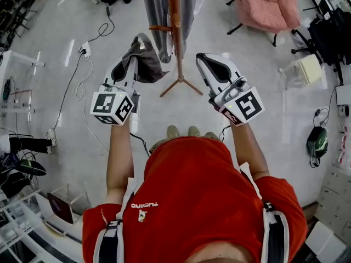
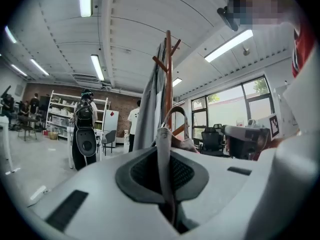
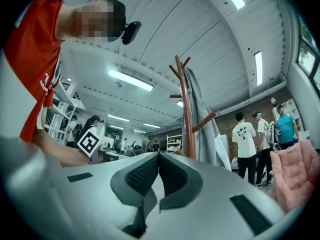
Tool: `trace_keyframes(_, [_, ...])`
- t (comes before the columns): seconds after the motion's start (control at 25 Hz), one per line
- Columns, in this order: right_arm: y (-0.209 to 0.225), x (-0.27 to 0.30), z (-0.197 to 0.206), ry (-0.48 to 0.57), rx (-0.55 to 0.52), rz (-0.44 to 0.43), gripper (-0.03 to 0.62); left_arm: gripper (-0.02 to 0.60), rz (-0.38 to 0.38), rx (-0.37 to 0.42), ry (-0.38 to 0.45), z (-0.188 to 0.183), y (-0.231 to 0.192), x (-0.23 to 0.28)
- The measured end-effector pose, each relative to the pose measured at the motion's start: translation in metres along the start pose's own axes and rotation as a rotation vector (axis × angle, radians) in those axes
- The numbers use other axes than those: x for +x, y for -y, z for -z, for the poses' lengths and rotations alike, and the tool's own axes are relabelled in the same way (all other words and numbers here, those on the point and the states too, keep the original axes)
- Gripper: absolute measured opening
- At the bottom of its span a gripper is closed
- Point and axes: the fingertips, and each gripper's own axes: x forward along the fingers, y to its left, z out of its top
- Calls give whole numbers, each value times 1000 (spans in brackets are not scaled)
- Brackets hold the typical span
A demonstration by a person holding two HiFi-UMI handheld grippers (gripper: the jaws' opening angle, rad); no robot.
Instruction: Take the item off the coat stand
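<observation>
A wooden coat stand (image 1: pixel 175 26) rises just ahead of me, with a grey garment (image 1: pixel 156 15) hanging on it. My left gripper (image 1: pixel 131 56) is shut on the pale strap (image 2: pixel 164 154) of a grey-brown bag (image 1: pixel 149 64), which hangs left of the pole and clear of the pegs. In the left gripper view the strap runs up between the jaws and loops over in front of the stand (image 2: pixel 168 74). My right gripper (image 1: pixel 204 60) is shut with nothing in it, right of the pole. In the right gripper view its tips (image 3: pixel 159 156) meet below the stand (image 3: pixel 186 109).
The stand's legs (image 1: pixel 181 85) spread on the floor between the grippers. Cables and a power strip (image 1: pixel 85 51) lie at the left. A pink-covered chair (image 1: pixel 269 4) and a pale box (image 1: pixel 308 67) stand at the right. People (image 3: pixel 245 139) stand further off.
</observation>
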Motion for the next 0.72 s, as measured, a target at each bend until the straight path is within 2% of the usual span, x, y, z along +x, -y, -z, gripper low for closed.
trace_keyframes(0.16, [-3, -4, -11, 26, -1, -8, 25, 17, 17, -25, 32, -23, 30, -17])
trace_keyframes(0.36, [-2, -13, -19, 45, -16, 5, 25, 17, 24, -34, 41, -32, 52, -29])
trace_keyframes(0.72, [-2, -21, -22, 41, -22, 18, 25, 17, 23, -32, 43, -36, 59, -33])
